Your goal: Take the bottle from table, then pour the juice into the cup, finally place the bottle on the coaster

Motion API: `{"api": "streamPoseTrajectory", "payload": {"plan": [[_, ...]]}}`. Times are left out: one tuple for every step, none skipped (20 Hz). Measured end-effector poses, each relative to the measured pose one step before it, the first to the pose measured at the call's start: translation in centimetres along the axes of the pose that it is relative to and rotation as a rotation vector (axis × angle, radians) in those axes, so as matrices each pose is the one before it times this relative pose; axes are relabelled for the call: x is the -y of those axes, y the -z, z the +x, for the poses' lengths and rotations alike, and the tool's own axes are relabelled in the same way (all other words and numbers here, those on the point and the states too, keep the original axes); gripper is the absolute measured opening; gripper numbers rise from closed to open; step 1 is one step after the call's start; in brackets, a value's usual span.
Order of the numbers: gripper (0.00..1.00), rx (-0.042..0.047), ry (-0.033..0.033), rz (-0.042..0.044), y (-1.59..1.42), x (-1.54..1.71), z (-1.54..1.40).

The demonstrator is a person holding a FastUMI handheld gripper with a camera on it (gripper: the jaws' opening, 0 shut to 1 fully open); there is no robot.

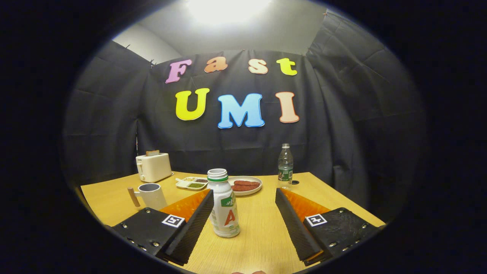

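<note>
- The hand-held gripper (243, 217) was released, its fingers spread wide and pressing on nothing.
- The bottle (223, 205) stood upright on the bench (262, 236), between the fingers but off-centre, just beside the left finger and apart from the right one.
- Its long axis ran vertically, its cap on; the fingers flanked its lower body.
- Judgement: a small shift to the left would centre the bottle before closing.
- The cup (151, 195) stood beyond the left finger, handle pointing left; its contents could not be seen.
- Beyond the bottle lay a plate (246, 185) holding reddish-brown food and a divided tray (192, 183) with small portions.
- A clear water bottle (285, 166) stood beyond the right finger; a toaster (153, 166) stood far left.
- The coaster could not be identified with certainty.
</note>
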State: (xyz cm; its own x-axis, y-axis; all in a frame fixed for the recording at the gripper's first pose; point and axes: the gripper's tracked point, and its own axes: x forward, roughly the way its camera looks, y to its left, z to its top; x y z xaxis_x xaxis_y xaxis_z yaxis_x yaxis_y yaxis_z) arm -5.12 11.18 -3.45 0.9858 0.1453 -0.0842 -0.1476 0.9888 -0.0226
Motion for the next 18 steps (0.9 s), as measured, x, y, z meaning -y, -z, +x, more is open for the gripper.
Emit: {"api": "streamPoseTrajectory", "payload": {"plan": [[0.99, 0.00246, -0.00269, -0.00378, 0.204, -0.228, 0.076], [1.0, 0.0035, -0.0035, 0.00017, 0.22, -0.364, 0.174], [0.99, -0.00031, -0.01043, 0.00548, 0.43, -0.715, 0.228], [0.99, -0.00485, -0.01198, 0.00309, 0.363, -0.694, 0.371], [0.99, -0.00513, -0.00836, -0.00648, 0.508, -0.562, 0.434], [0.99, -0.00395, -0.00135, -0.01148, 0.366, -0.349, 0.441], [0.99, -0.00168, -0.00109, -0.01119, 0.311, -0.4, 0.446], [1.0, -0.002, 0.00458, -0.00858, 0.302, -0.218, 0.554], [1.0, -0.00378, 0.00307, -0.00391, 0.34, -0.276, 0.511], [1.0, -0.00412, 0.00691, -0.00377, 0.316, -0.144, 0.666], [1.0, -0.00729, 0.01406, -0.00748, 0.442, 0.093, 0.667], [1.0, -0.00399, 0.01228, -0.00824, 0.223, 0.125, 0.612], [1.0, -0.00644, 0.01011, -0.00307, 0.347, -0.09, 0.637], [1.0, -0.00668, 0.00299, 0.0014, 0.159, -0.192, 0.561], [1.0, -0.00546, 0.00501, -0.0001, 0.331, -0.102, 0.613], [1.0, -0.00585, 0.00991, 0.00164, 0.253, 0.022, 0.597], [1.0, -0.00588, 0.00966, 0.00438, 0.264, 0.042, 0.634], [1.0, -0.00297, 0.00998, 0.00729, 0.094, 0.053, 0.526]]}}
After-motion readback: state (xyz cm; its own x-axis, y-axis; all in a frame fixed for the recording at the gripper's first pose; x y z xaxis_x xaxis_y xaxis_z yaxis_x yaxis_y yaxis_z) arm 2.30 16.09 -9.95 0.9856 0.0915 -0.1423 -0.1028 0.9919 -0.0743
